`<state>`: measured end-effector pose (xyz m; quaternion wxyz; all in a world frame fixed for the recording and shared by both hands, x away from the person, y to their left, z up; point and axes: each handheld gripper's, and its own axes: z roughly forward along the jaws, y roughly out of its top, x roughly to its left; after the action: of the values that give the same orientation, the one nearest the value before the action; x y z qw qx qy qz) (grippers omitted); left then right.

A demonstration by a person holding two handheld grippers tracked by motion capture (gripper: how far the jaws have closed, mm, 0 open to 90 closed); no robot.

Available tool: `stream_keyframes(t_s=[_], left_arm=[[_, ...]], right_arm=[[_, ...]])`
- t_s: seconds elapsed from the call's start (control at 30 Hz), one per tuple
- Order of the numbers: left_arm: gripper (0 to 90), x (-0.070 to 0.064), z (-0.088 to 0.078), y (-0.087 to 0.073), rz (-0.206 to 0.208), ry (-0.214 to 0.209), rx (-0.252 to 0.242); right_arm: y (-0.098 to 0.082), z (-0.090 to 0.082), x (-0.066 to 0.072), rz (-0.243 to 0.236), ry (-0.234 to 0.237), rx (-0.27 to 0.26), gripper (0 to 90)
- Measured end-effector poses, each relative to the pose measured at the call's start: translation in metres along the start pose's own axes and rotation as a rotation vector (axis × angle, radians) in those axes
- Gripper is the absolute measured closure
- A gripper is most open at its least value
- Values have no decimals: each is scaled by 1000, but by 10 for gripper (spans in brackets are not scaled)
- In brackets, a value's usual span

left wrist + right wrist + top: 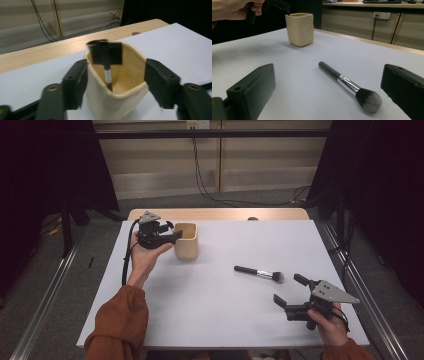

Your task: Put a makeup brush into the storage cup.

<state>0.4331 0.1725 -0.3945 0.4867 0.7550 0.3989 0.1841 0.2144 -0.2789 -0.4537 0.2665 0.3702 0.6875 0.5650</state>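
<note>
L claw view (113, 82) – small brush (107, 53) inside cup (117, 100).

White rectangular tabletop (215, 320) at centre, with pale wooden strip (215, 214) along the 12 o'clock edge. Grey carpeted floor (45, 285) all round. Beige panelled wall (165, 155) at 12 o'clock, white wall socket (197, 124) at top, black cables (200, 180) hanging to the floor. Black curtains (45, 165) at 10 and 2 o'clock. Metal floor rails (42, 315) at 8 and 4 o'clock. Dim, even light.
</note>
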Motion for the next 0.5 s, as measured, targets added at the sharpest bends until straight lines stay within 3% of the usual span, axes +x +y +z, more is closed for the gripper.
stream_keyframes(t_s=[0.27,0.5], left_arm=[[93,5,-11,-6,-14,10,-36],[33,6,-21,-12,-1,-8,-71]], right_arm=[[0,1,0,-3,-1,3,0],[0,1,0,-2,-2,4,0]])
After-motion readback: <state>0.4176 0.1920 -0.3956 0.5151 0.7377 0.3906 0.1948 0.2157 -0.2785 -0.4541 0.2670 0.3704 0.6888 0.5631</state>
